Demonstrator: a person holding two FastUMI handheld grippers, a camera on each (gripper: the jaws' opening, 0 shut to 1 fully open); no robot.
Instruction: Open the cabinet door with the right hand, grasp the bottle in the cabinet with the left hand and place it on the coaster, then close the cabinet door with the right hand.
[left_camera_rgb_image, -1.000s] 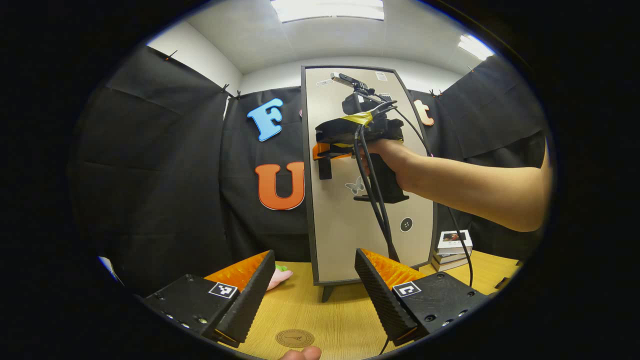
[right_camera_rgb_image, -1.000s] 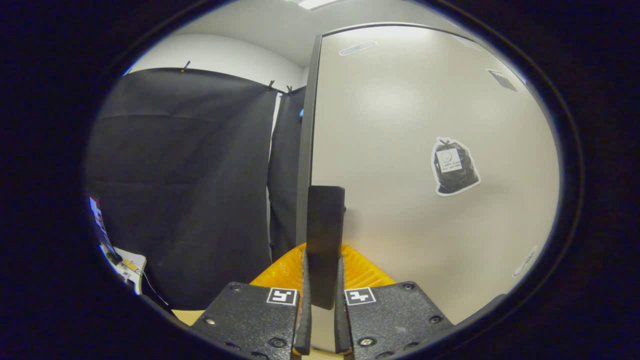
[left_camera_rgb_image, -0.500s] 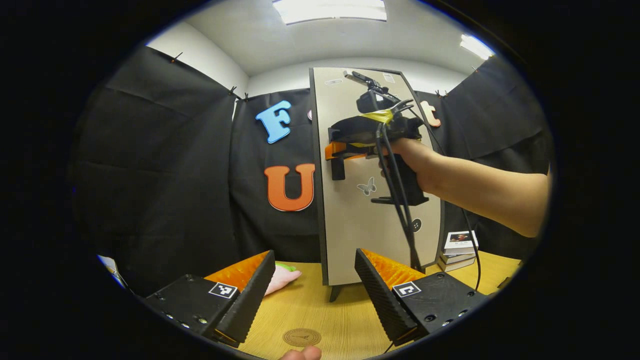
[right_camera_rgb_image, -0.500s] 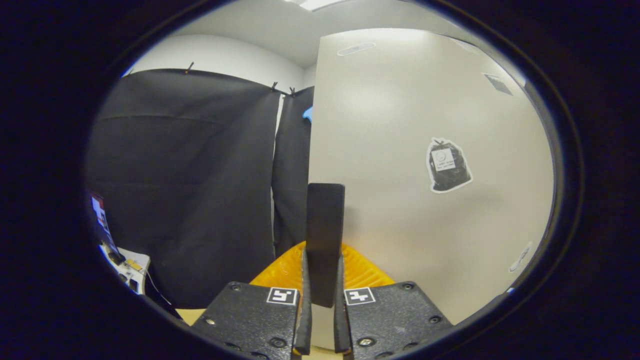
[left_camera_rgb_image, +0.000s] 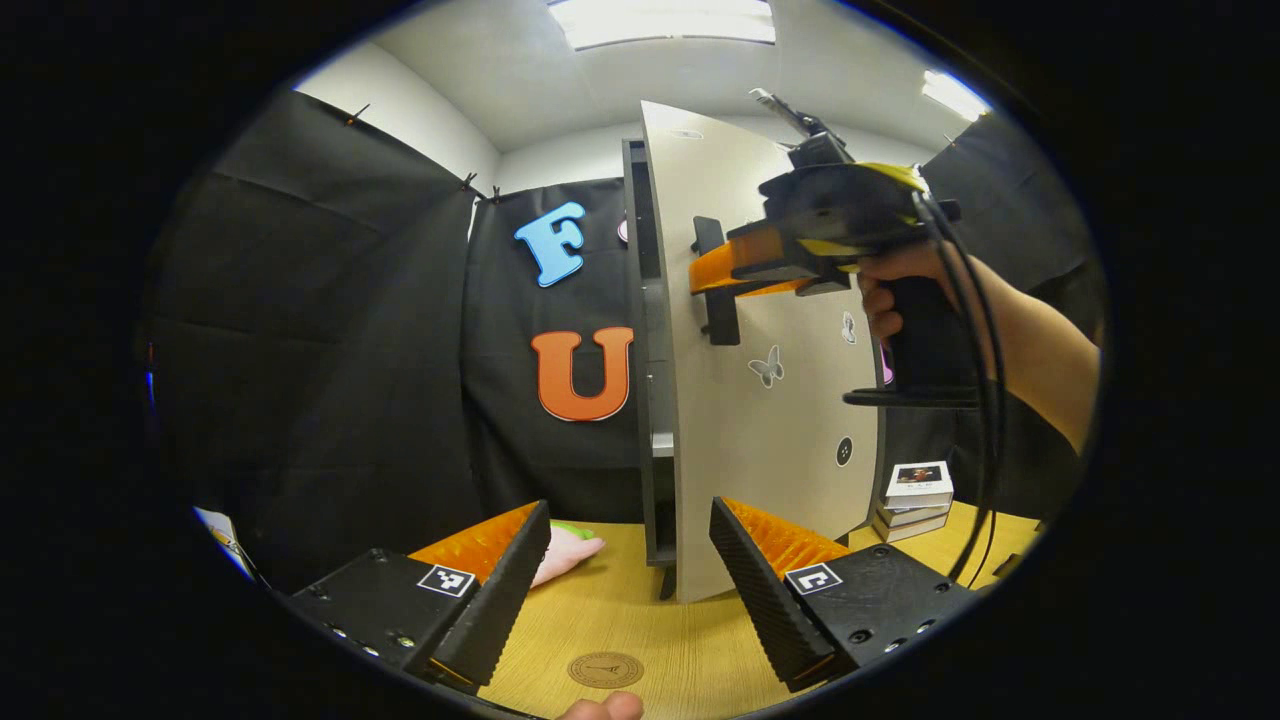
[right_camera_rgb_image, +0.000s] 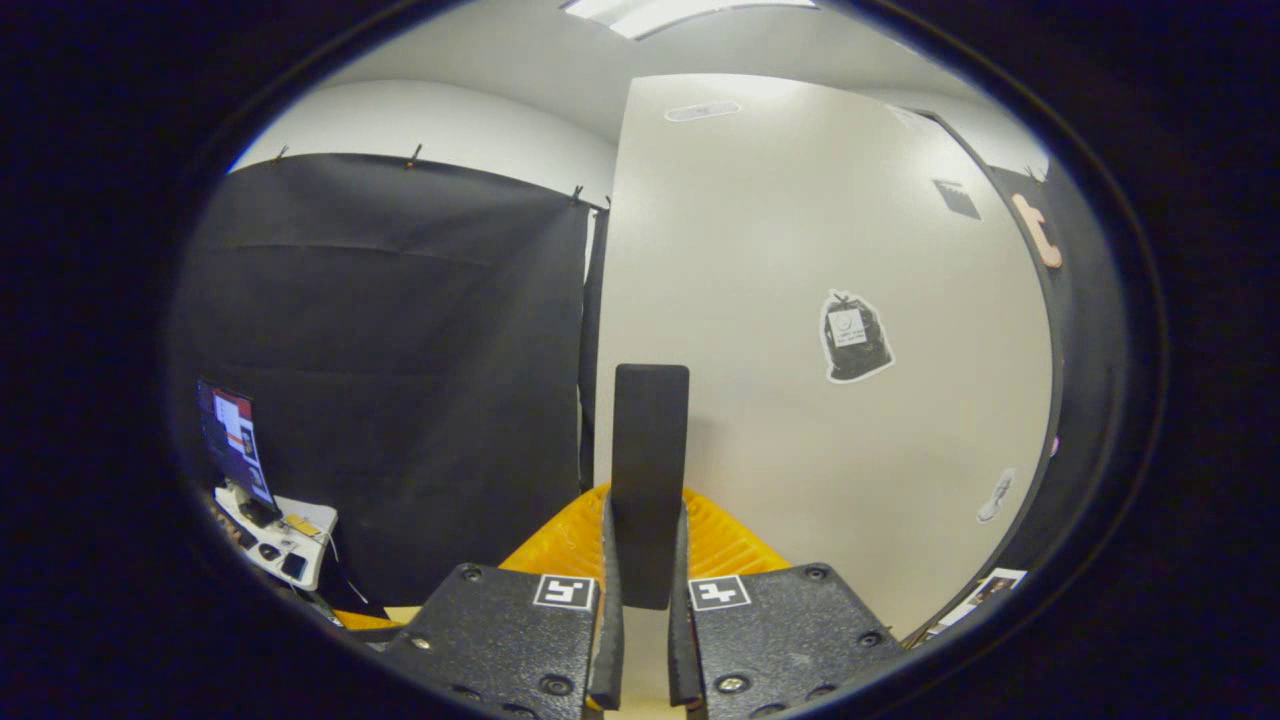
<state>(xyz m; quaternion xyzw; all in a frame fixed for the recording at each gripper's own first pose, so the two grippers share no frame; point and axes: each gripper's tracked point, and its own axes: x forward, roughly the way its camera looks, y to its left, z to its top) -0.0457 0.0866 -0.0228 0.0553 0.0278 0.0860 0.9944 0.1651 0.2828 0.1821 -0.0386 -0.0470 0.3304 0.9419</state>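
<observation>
We found the cabinet door (left_camera_rgb_image: 760, 400) swung partly open since a second earlier, our right tool (right_camera_rgb_image: 645, 600) pinching its dark handle (right_camera_rgb_image: 650, 480). Our left tool (left_camera_rgb_image: 630, 560) hung spread above the wooden table (left_camera_rgb_image: 690, 640), the coaster (left_camera_rgb_image: 605, 669) just below it.

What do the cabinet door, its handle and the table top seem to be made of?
Cabinet door: probably laminated board, with a smooth matte beige face and a soft sheen. Handle: a dark flat bar, plastic or coated metal; I cannot tell which. The right gripper is shut on it. Table top: light wood or wood-look laminate, with visible grain lines.
</observation>
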